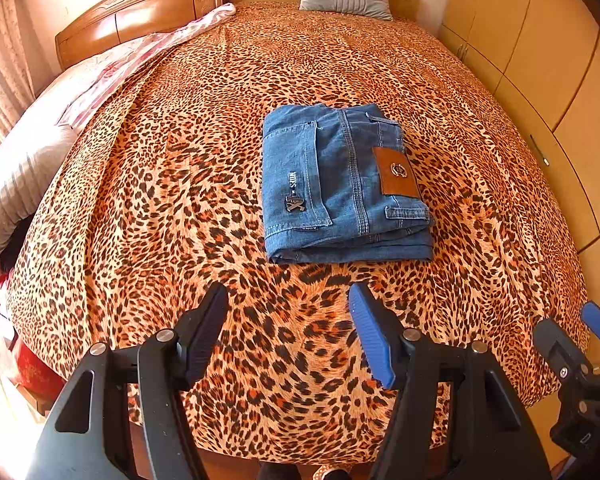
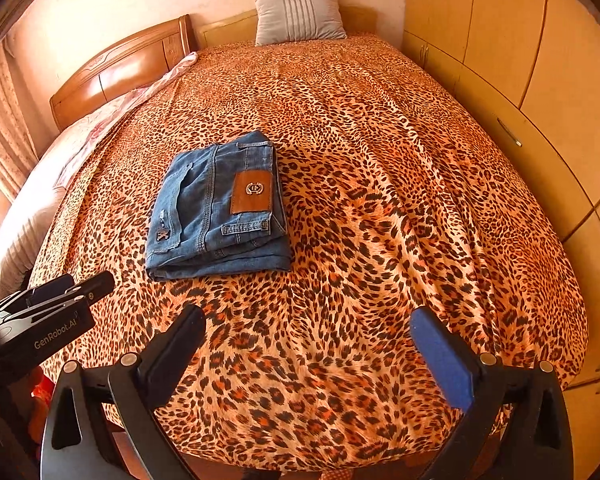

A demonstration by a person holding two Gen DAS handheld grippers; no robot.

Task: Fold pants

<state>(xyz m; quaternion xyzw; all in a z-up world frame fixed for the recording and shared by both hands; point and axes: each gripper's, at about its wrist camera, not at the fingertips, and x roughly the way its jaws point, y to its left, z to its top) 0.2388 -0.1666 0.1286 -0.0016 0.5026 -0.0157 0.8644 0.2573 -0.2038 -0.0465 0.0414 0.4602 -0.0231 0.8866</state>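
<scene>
Leopard bedspread (image 1: 180, 208), folded jeans (image 1: 340, 184) beyond left claw (image 1: 288, 320)

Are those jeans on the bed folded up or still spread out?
Folded. The jeans lie as a compact stacked rectangle on the leopard-print bedspread, layered edges showing along the near side, back pocket and leather patch on top.

"GenRobot.AI" stands in white on the left claw (image 2: 52, 300). The jeans (image 1: 340, 184) carry a metal "X" badge on the pocket; the small lettering above it is too small to read.
</scene>
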